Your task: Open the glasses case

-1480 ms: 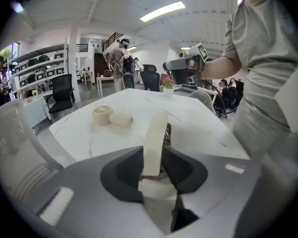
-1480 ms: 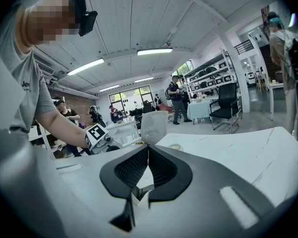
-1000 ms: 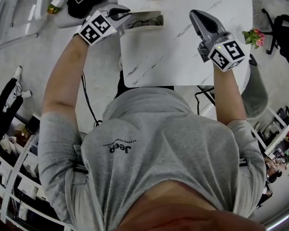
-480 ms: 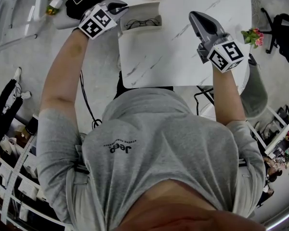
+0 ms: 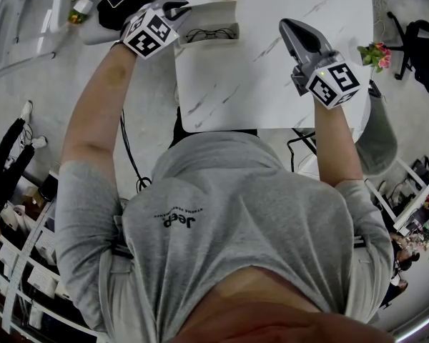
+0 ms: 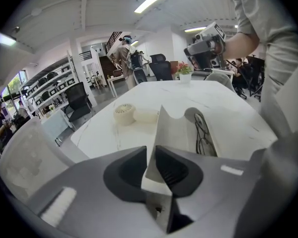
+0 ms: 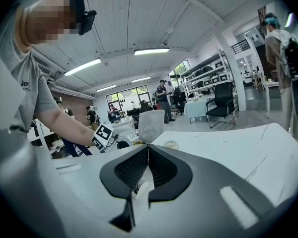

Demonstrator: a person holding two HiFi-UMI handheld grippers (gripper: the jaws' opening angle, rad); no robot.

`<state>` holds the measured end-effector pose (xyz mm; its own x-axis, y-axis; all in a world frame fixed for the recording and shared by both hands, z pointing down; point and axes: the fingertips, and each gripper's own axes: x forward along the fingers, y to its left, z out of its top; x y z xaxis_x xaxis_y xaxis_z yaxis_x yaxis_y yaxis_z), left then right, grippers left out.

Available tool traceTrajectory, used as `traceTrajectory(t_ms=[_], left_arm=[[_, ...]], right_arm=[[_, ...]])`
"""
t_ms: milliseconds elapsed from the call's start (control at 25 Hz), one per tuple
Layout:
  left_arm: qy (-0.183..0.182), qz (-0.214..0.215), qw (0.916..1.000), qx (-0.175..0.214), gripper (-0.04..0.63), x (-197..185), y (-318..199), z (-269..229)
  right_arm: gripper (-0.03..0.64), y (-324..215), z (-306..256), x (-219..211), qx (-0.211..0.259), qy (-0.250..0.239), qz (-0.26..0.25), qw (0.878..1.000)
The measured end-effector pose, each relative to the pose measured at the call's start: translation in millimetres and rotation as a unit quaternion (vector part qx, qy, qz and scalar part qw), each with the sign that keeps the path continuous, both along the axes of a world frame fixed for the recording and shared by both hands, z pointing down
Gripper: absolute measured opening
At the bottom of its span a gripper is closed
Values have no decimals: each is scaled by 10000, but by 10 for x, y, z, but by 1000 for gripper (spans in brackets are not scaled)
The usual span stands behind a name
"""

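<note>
- Item: glasses case (image 6: 217, 142), pale grey. It sits on the white marble-patterned table (image 5: 272, 84), at the far left corner as the head view shows it. It is open, and the inside of the tray is exposed.
- Part: lid (image 6: 175, 129), a thin flat panel raised steeply from the tray. One long edge joins the tray and the other is free.
- Contents: dark wire-framed spectacles (image 6: 202, 130), lying folded along the tray and touching nothing else.
- Left gripper (image 6: 153, 157): its ribbed pads are pinched on the near corner of the lid, with the panel running between them. In the head view it reaches in over the table's left edge (image 5: 177, 11).
- Right gripper (image 7: 148, 162): jaws pressed together with nothing between them. It is held over the right part of the table (image 5: 289, 28), well apart from the case.
- Also on the table: a small round ribbed white object (image 6: 124, 114), beyond the case and not touching it.
- Handling, as judged: the case is probably light, so it may slide or tip on the smooth tabletop when the lid is pulled.
- The lid looks stiff but thin, and its surface looks smooth, so a corner pinch could slip.
- Best hold: the lid's free edge, away from the fold. Keep the pressure modest.
- If the tray needs steadying, hold it by a bare end wall. Keep off the spectacles, which are the fragile part.
- Status, as judged: opening is nearly complete.
</note>
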<state>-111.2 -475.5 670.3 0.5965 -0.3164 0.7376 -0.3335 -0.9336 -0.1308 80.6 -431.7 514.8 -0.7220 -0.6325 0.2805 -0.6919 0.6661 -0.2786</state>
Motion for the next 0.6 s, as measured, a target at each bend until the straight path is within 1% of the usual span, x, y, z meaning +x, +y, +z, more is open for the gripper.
traceTrajectory(t_ms=[200,360,440,600], left_arm=[[76,-152,9998,-52,91,1,8,-47],[238,-302,9992,-80,115,-26,4,-114],[395,-468,9981,-109,118,-42,12,-184],[827,-801,9933,-122,158,-106,39,-392]], right_arm=[[5,8,-14,11,7,-11,-4,10000],[5,6,-52,16,40,-24,22,10000],[5,4,-84,18,71,-27,34,10000],[6,14,-212,10,186,-39,30,9998]])
